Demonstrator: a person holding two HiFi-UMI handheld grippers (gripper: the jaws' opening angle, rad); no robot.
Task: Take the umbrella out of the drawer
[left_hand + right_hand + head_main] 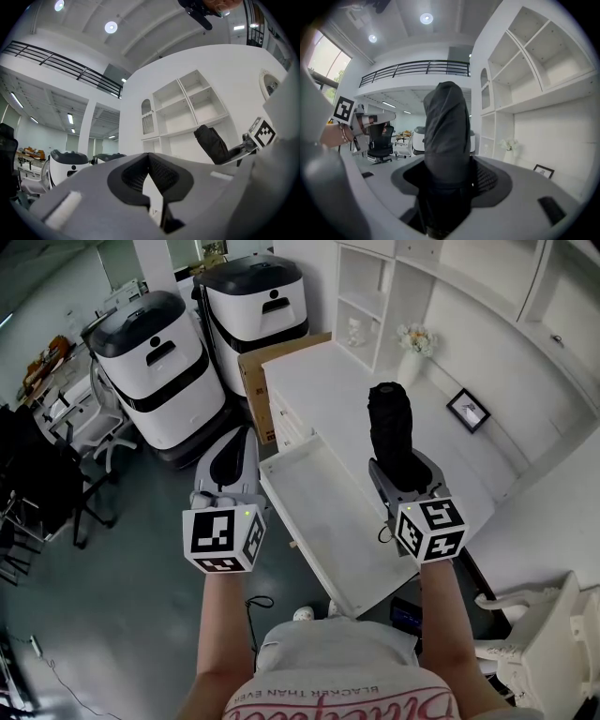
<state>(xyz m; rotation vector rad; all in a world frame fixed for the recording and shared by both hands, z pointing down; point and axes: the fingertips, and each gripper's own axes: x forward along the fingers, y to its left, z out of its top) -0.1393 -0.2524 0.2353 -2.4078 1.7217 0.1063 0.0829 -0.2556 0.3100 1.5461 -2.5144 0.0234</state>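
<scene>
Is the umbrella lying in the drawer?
No, the right gripper holds the umbrella upright, raised clear of the open drawer.

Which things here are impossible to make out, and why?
Lower end of the umbrella: head and right gripper views, buried between pads of the right gripper.
Right side of the drawer: head view, behind the right gripper.
Picture in the photo frame: head view, too small.

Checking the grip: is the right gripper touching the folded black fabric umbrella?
Touching. In the right gripper view, the right gripper clamps the folded black fabric umbrella at its lower end.
</scene>
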